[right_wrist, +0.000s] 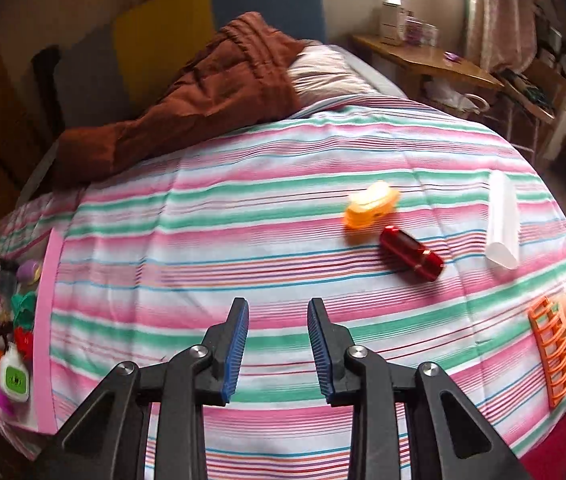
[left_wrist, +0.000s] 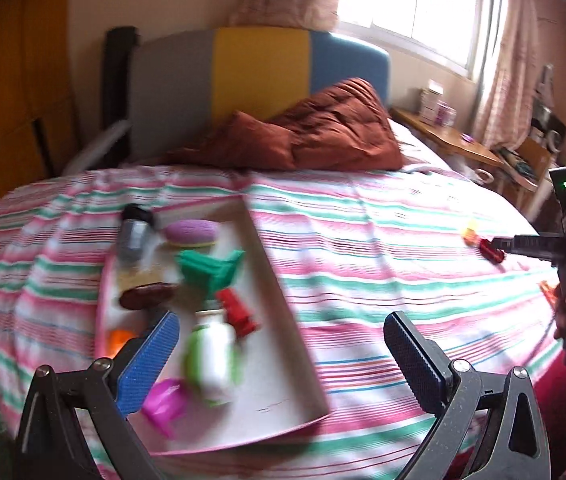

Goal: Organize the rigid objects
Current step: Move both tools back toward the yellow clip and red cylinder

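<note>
Just ahead-right of the empty right tongs (right_wrist: 278, 344), red case (right_wrist: 411, 253).

Over a striped bedspread (left_wrist: 363, 248), the left gripper (left_wrist: 279, 354) hangs with its jaws spread wide and empty above a shallow tray (left_wrist: 283, 344) crowded with small items, among them a green clip (left_wrist: 211, 270) and a white-and-green bottle (left_wrist: 213, 354).
</note>
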`<action>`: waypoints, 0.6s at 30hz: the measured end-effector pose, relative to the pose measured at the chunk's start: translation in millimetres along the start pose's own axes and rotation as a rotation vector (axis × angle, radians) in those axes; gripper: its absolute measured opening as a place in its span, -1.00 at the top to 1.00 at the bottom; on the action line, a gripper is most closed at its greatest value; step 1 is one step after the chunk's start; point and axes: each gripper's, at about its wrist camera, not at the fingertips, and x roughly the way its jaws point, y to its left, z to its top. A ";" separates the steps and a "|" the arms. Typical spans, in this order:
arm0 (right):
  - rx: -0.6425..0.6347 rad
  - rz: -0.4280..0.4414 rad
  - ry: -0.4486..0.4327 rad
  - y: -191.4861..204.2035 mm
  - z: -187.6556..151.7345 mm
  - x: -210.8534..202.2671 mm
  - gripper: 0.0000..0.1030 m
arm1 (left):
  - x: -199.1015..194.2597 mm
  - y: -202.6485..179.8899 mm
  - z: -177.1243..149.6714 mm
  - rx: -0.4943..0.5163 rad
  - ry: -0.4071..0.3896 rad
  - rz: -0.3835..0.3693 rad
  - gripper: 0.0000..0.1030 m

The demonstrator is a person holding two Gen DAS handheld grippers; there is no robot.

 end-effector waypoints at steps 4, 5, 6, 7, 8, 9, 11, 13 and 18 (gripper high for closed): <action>0.217 -0.099 -0.047 -69.9 7.8 0.1 0.40 | 22.6 -25.7 11.4 0.004 0.051 -0.088 -1.00; 0.265 -0.115 -0.052 -85.2 8.1 0.9 0.40 | 29.0 -33.3 14.7 0.008 0.065 -0.116 -1.00; 0.314 -0.122 -0.059 -100.0 6.6 1.1 0.40 | 35.1 -41.2 18.2 0.014 0.075 -0.137 -1.00; 0.355 -0.127 -0.067 -112.2 4.3 0.8 0.40 | 40.8 -49.3 20.9 0.022 0.084 -0.156 -1.00; 0.391 -0.130 -0.077 -122.5 0.9 1.0 0.40 | 46.8 -58.2 24.5 0.034 0.097 -0.177 -1.00; 0.430 -0.126 -0.085 -131.5 -3.4 1.3 0.40 | 53.2 -68.3 28.3 0.048 0.109 -0.193 -1.00; 0.536 -0.066 -0.081 -148.5 -8.8 2.9 0.40 | 65.6 -88.3 34.5 0.082 0.121 -0.220 -1.00; 0.585 -0.038 -0.086 -156.2 -11.9 3.1 0.40 | 81.6 -110.9 42.3 0.130 0.137 -0.237 -1.00; 0.633 0.012 -0.069 -161.3 -15.7 6.6 0.40 | 128.1 -168.7 65.6 0.254 0.171 -0.269 -0.99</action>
